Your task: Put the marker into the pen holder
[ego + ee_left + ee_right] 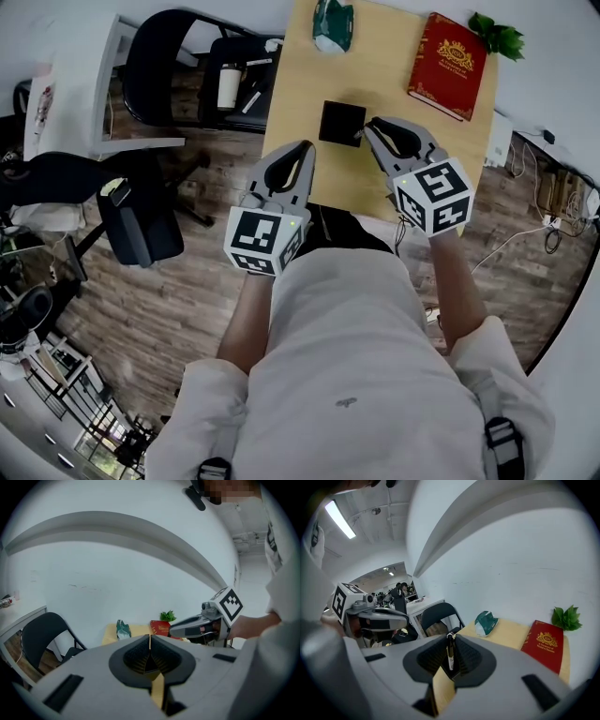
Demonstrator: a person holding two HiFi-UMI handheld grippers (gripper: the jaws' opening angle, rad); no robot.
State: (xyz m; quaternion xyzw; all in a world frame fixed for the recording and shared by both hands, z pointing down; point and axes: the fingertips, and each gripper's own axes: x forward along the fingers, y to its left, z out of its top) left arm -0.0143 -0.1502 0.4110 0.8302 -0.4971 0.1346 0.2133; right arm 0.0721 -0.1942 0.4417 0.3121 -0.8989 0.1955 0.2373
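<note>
The black square pen holder [341, 123] stands in the middle of the wooden table [394, 56]. My right gripper [368, 126] hovers with its tips at the holder's right edge. In the right gripper view my right gripper [451, 637] is shut on the marker [450, 652], a thin dark pen with a white band, held upright between the jaws. My left gripper [306, 148] hangs above the table's near edge, left of the holder. In the left gripper view my left gripper [150, 641] is shut with nothing in it, and the right gripper [171, 631] shows to the right.
A green packet [332, 25] lies at the table's far left. A red book [448, 65] lies at the far right with a small plant [497, 37] behind it. Black chairs [178, 66] and a white desk [80, 94] stand left of the table.
</note>
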